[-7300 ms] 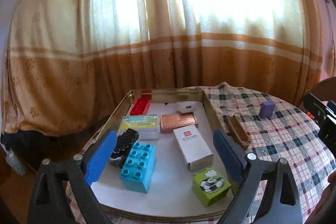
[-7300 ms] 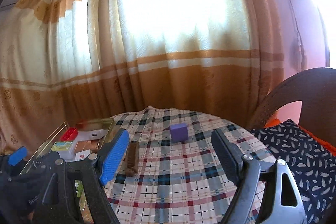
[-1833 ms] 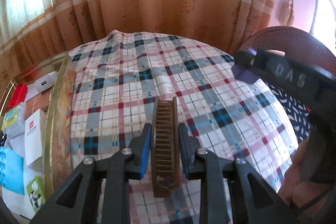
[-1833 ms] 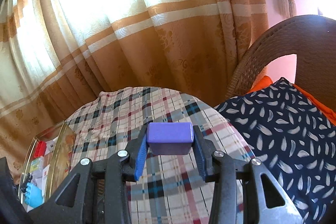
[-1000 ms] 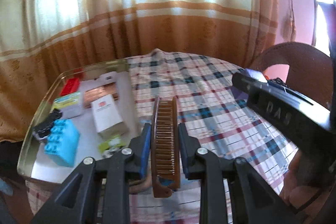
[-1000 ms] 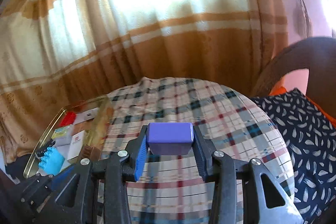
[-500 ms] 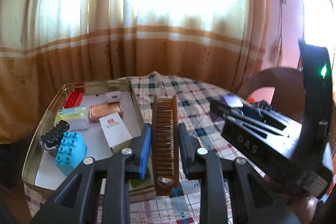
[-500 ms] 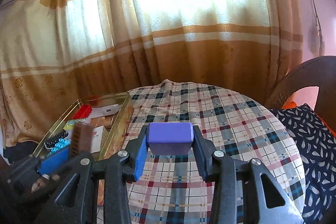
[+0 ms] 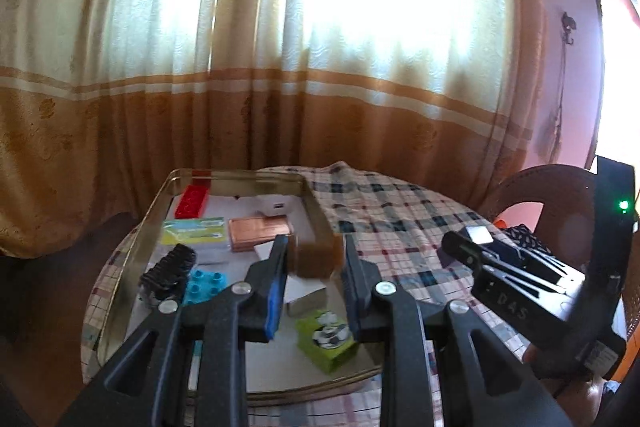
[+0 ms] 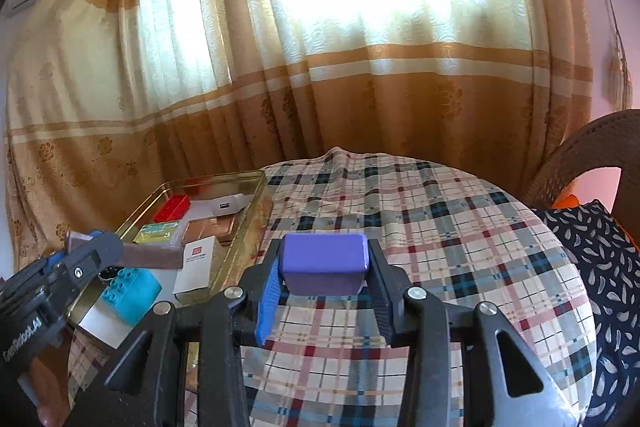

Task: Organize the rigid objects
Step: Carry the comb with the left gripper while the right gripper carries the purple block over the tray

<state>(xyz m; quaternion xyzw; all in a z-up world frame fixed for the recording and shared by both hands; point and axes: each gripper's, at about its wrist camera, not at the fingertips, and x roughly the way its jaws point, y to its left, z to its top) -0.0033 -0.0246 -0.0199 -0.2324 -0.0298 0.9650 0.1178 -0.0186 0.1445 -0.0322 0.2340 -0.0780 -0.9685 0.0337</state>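
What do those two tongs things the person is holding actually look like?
Both are black plastic tongs with round silver screws at the joints. Each has one bright blue pad and one black, ribbed finger. White lettering marks their bodies, and a small green light glows on the right one.

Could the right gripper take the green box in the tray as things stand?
Probably not. The right gripper is shut on a purple block, and sits over the tablecloth outside the tray, where the green box lies.

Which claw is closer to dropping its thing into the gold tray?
Probably the left claw: its brown comb already hangs over the gold tray. The right claw holds the purple block over the plaid tablecloth, beside the tray.
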